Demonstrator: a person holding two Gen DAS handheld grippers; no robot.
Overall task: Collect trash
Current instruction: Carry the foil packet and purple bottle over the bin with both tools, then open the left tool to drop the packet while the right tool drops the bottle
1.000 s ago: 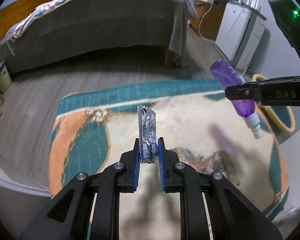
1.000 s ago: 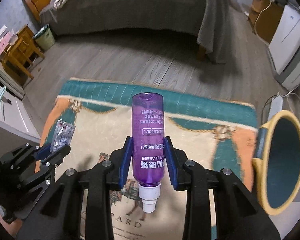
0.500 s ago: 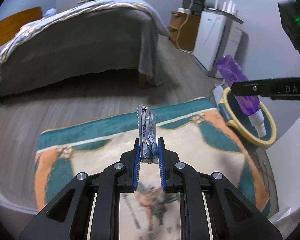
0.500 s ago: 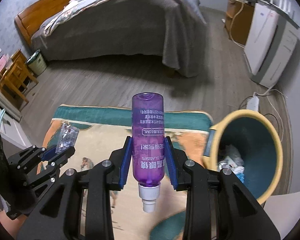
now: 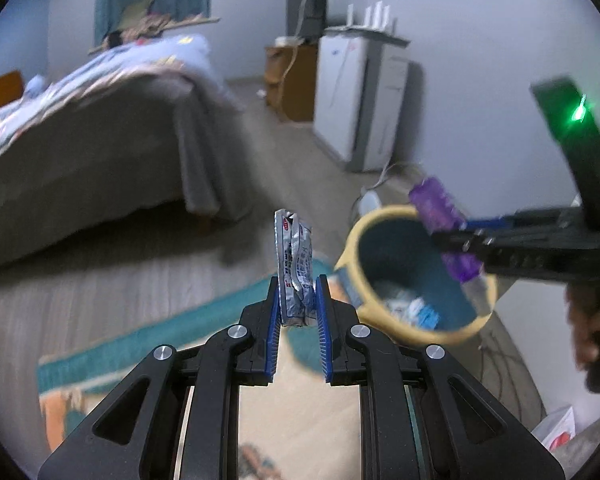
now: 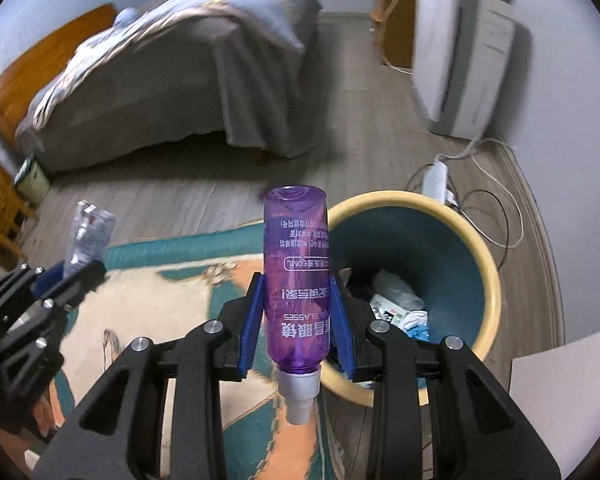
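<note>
1. Since half a second ago, both our grippers have swung toward the trash bin (image 6: 452,216), which now fills more of each view, while the rug (image 6: 172,304) has slid down and to the left.
2. Our right gripper (image 6: 296,312) is clenched on the purple bottle (image 6: 295,280), whose white nozzle points back toward the camera.
3. From the left wrist view, that bottle (image 5: 440,216) hangs over the bin's yellow rim (image 5: 352,248), tilted nozzle-down.
4. Our left gripper (image 5: 298,308) pinches a crumpled silver wrapper (image 5: 294,264) upright between its blue pads (image 5: 274,320), above the rug's teal edge and beside the bin.
5. Inside the teal-lined bin we see crumpled white and blue scraps (image 6: 400,308) at the bottom.
6. Farther out stand the bed (image 6: 160,92) and a white cabinet (image 6: 456,52), with a power strip (image 6: 436,180) on the floor behind the bin.
</note>
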